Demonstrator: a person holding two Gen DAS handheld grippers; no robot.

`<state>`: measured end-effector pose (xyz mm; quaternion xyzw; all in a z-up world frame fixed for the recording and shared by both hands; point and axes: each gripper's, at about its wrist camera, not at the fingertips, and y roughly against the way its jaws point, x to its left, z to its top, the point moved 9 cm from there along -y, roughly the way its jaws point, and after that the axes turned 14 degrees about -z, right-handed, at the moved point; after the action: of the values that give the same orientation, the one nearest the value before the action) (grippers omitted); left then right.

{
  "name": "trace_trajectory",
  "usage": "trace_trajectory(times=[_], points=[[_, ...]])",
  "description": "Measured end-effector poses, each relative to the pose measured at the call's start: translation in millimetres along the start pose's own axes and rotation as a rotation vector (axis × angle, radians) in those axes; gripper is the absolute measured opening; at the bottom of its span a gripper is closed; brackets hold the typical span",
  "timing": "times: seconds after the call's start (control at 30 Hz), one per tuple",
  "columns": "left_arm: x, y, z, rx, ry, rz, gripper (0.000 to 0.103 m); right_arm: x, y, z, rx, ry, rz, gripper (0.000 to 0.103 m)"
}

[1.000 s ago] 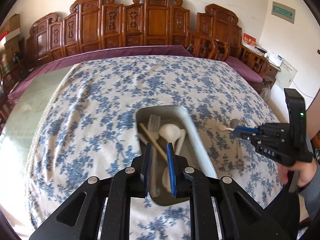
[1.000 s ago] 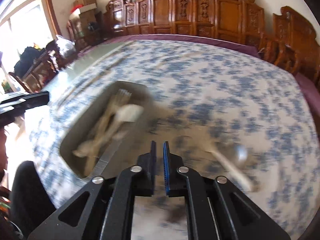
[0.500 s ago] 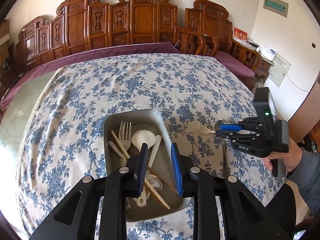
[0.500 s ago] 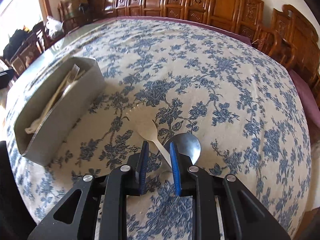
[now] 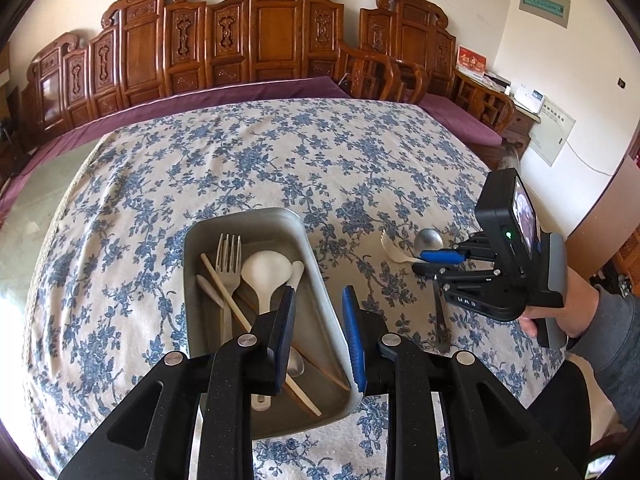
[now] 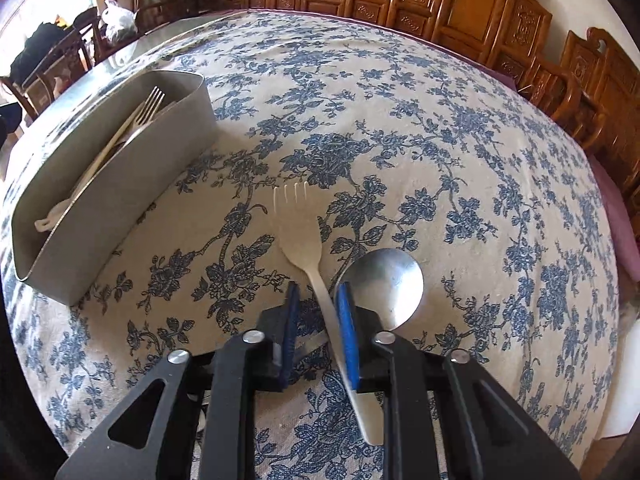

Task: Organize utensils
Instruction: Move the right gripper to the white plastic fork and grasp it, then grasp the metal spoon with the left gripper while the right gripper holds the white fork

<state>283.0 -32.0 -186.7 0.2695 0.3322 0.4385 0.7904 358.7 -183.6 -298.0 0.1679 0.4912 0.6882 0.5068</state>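
A grey metal tray [image 5: 320,280] [image 6: 132,196] on the flowered cloth holds a metal fork [image 5: 228,258], a white spoon [image 5: 266,274], chopsticks and more utensils. A cream plastic fork [image 6: 304,248] [image 5: 394,250] and a metal spoon [image 6: 388,284] [image 5: 428,238] lie on the cloth right of the tray. My right gripper [image 6: 318,312] [image 5: 434,262] is open, low over the cloth, with the plastic fork's handle between its jaws. My left gripper [image 5: 318,320] is open and empty above the tray's near right part.
The table [image 5: 280,152] is covered by a blue flowered cloth. Carved wooden chairs [image 5: 276,36] line its far side and right side. More chairs and bags [image 6: 80,36] stand beyond the table's left end in the right wrist view.
My right gripper has opened wider and moved forward and down, so the plastic fork's handle now lies between its jaws. My left gripper has opened a little more above the tray.
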Motion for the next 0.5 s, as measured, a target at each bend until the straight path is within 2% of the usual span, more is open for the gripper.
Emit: trace_trajectory(times=[0.07,0.2,0.5], points=[[-2.8,-0.4,0.0,0.001,-0.003,-0.003,0.022,-2.5,-0.1,-0.2,0.004,-0.013,0.007,0.008],[-10.3,-2.7,1.2,0.003,-0.014,-0.009,0.023,-4.1,6.2,-2.3,-0.007,-0.036,0.044,0.008],[-28.9,-24.1,3.1,0.026,-0.038,-0.031,0.025,-29.6,44.8,-10.6,-0.071,-0.149,0.072,0.008]])
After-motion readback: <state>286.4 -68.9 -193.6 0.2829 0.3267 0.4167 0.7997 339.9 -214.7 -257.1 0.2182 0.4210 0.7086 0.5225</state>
